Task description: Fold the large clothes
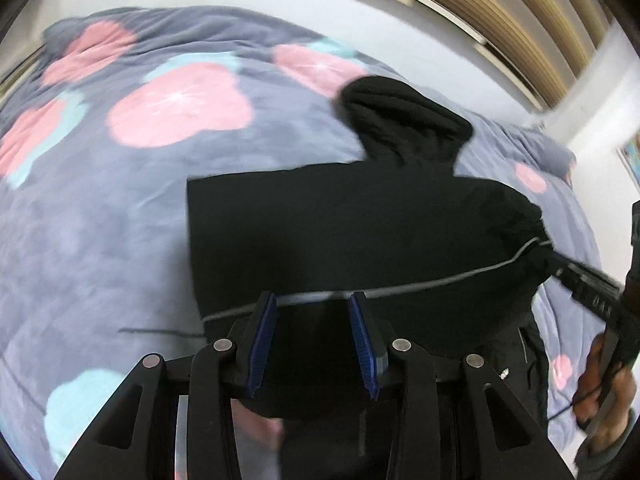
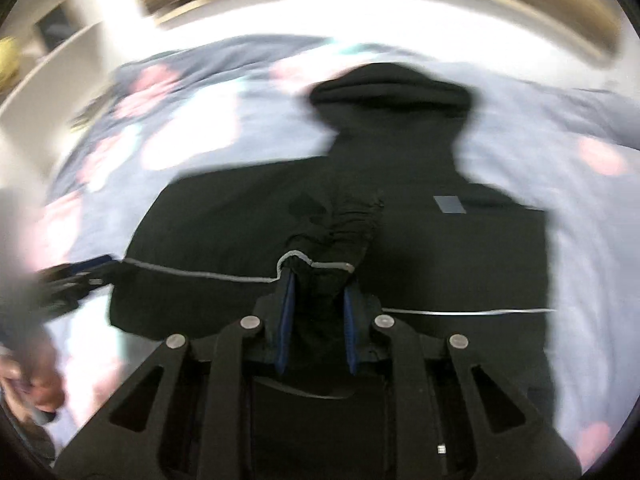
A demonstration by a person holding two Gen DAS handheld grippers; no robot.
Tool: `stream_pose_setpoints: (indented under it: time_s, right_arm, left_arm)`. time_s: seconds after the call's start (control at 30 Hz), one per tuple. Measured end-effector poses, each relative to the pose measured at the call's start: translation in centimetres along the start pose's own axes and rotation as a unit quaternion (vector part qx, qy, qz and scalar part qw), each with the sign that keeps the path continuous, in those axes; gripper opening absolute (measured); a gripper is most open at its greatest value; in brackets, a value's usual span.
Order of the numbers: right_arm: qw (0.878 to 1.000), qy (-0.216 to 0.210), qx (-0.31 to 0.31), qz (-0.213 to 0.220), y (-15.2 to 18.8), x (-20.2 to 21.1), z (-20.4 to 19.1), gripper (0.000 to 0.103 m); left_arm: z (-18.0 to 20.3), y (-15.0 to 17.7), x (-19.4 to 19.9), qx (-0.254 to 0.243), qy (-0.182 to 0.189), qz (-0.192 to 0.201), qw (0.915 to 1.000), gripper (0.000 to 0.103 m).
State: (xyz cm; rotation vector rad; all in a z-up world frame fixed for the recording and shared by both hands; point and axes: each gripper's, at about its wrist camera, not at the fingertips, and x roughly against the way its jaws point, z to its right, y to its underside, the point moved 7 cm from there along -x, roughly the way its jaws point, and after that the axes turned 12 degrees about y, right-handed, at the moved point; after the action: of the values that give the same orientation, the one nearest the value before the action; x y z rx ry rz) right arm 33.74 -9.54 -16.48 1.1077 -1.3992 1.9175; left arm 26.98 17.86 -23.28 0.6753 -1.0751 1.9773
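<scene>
A black hooded jacket with a thin grey piping line lies on the bed, hood pointing away; it also shows in the right wrist view. My left gripper is open, its blue pads apart at the piping line, with nothing pinched between them. My right gripper holds a bunched fold of the jacket's hem between its blue pads, lifted slightly. The right gripper also shows at the right edge of the left wrist view, and the left gripper at the left edge of the right wrist view.
The bed is covered by a grey-blue quilt with pink and teal flowers. A white wall and wooden slats lie behind the bed. A white shelf stands at the left in the right wrist view.
</scene>
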Motion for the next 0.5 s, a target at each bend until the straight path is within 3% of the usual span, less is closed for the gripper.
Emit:
stream_pose_setpoints:
  time_s: [0.1, 0.23, 0.4, 0.5]
  right_arm:
    - [0.998, 0.054, -0.034, -0.012, 0.2, -1.2, 6.9, 0.019]
    - [0.992, 0.106, -0.061, -0.027, 1.2, -3.0, 13.4, 0.019]
    - [0.988, 0.111, -0.086, -0.058, 3.5, -6.4, 17.1, 0.020]
    - [0.983, 0.101, -0.107, -0.106, 5.9, -10.6, 17.6, 0.022]
  left_arm:
    - [2.3, -0.2, -2.7, -0.018, 0.014, -0.019, 0.9996, 0.039]
    - [4.0, 0.4, -6.8, -0.026, 0.016, -0.054, 0.9981, 0.039]
    - [3.7, 1.7, -11.1, -0.024, -0.020, -0.086, 0.9958, 0.039]
    - [3.3, 2.1, -13.0, -0.023, -0.036, -0.097, 0.9944, 0.039]
